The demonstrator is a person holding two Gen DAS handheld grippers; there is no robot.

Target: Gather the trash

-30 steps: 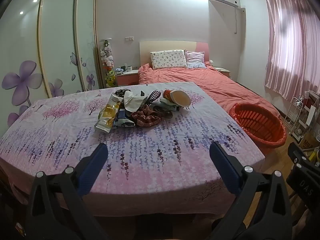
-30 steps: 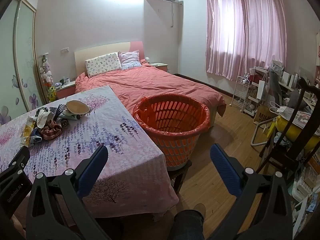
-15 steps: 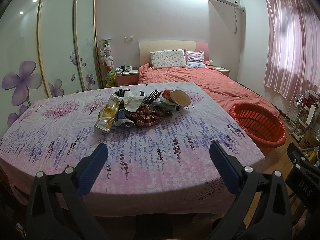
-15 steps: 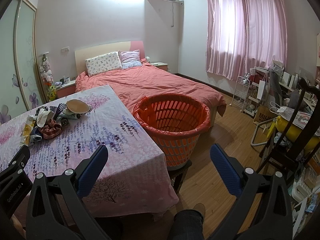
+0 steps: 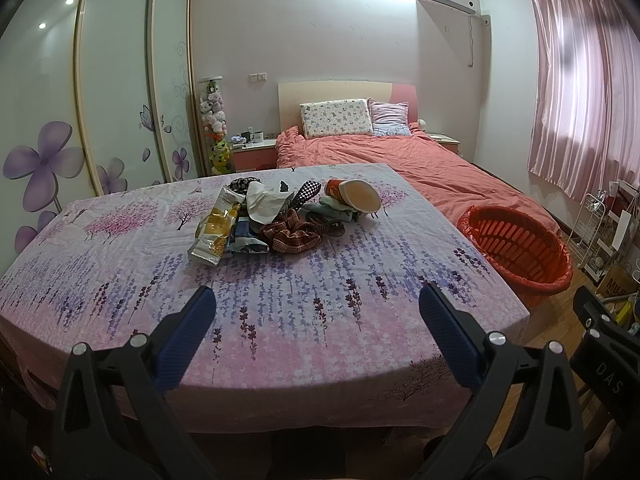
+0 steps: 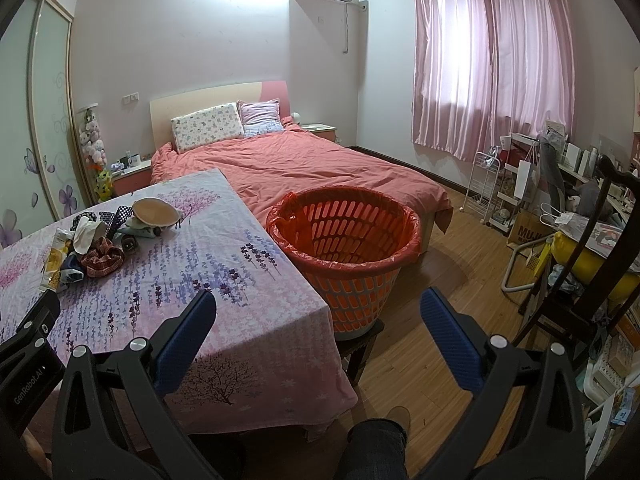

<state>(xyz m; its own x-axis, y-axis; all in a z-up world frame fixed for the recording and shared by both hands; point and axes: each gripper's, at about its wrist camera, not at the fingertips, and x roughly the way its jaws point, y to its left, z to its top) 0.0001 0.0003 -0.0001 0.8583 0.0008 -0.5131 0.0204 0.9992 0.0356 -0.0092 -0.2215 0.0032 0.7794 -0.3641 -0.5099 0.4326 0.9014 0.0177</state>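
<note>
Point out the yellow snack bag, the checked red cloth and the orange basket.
yellow snack bag [image 5: 216,229], left wrist view, middle of the wrapper's front.
checked red cloth [image 5: 291,235], left wrist view, centre of the bunched fabric.
orange basket [image 6: 352,300], right wrist view, slotted outer wall.

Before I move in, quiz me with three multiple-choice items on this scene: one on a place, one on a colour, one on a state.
1. Where is the trash pile?
A. On the far half of the table
B. On the bed
C. On the floor

2. What colour is the basket?
A. Blue
B. Orange-red
C. White

3. How do the left gripper and right gripper stand?
A. Both shut on wrappers
B. One open, one shut
C. Both open, holding nothing

Answers:
1. A: the pile lies on the flowered cloth, far from the grippers.
2. B: its slotted wall and liner are orange-red.
3. C: each view shows blue pads wide apart with nothing between.
</note>
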